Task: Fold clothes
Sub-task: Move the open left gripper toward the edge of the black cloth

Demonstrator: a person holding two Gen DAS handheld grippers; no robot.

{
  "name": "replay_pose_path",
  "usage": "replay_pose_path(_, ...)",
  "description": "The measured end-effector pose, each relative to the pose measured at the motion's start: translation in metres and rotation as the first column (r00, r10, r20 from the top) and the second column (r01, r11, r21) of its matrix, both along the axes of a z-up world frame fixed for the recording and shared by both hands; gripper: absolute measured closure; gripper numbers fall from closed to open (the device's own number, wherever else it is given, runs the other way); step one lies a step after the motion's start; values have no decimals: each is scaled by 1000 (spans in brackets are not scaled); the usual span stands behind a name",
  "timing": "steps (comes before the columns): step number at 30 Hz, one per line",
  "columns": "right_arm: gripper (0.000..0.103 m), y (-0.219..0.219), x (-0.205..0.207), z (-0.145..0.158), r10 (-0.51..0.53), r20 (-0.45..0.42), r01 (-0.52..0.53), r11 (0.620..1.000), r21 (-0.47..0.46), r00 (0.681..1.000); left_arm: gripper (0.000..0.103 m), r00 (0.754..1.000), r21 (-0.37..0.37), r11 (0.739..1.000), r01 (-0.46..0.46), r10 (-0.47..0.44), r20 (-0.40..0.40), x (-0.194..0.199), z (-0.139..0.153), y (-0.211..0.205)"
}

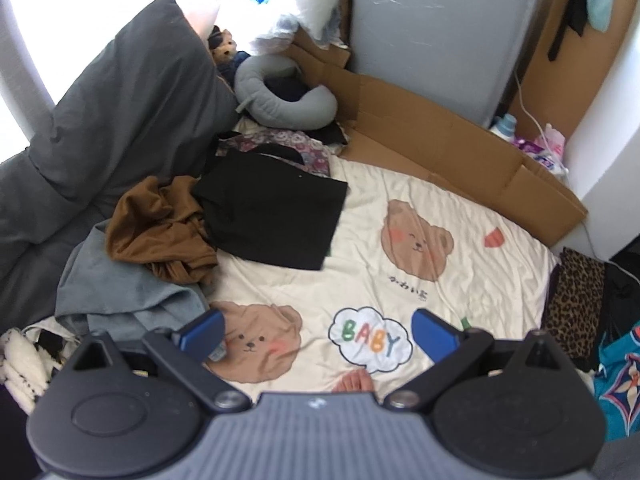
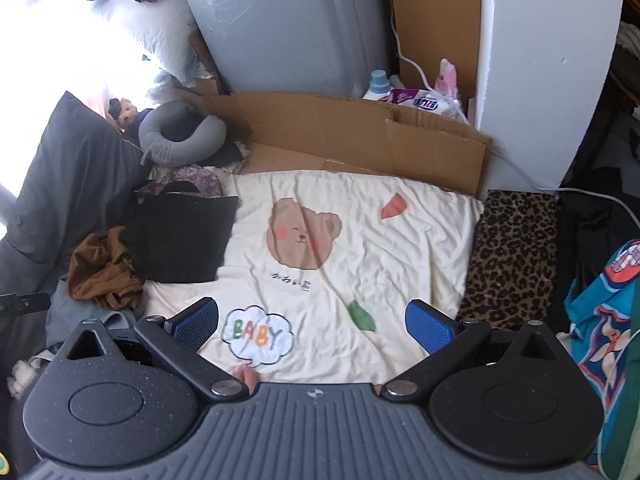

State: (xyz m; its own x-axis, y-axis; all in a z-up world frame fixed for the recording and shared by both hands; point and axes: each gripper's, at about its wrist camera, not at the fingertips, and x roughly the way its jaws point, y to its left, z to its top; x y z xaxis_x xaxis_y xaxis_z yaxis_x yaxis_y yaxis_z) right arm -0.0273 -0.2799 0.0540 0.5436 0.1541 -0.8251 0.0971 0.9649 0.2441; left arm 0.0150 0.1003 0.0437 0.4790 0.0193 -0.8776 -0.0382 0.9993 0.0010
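A black garment [image 1: 272,216] lies flat on the cream bear-print blanket [image 1: 460,292]; it also shows in the right wrist view [image 2: 180,240]. A crumpled brown garment [image 1: 160,232] and a grey-blue garment [image 1: 116,292] lie left of it, the brown one also in the right wrist view [image 2: 104,272]. A folded leopard-print garment [image 2: 516,252] lies at the blanket's right edge. My left gripper [image 1: 316,332] is open and empty above the blanket's near part. My right gripper [image 2: 312,324] is open and empty above the "BABY" print.
A dark grey duvet [image 1: 100,128] is piled on the left. A grey neck pillow [image 1: 280,96] and flattened cardboard [image 1: 460,148] lie at the back, by a grey cabinet [image 2: 288,24]. A teal patterned cloth [image 2: 604,320] hangs at the right. Toes [image 1: 354,382] show below.
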Motion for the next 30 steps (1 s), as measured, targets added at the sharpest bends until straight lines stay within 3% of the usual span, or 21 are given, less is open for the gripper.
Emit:
replay_pose_path(13,1,11,39,-22,-5,16,6,999,-47,1000,2,999,-59,998,-31,32,15,40,-32,32)
replay_pose_path(30,1,26,113,-62,136,11,-136,990,-25,991,2,995,-74,993,-95,93,-34,83,-108,52)
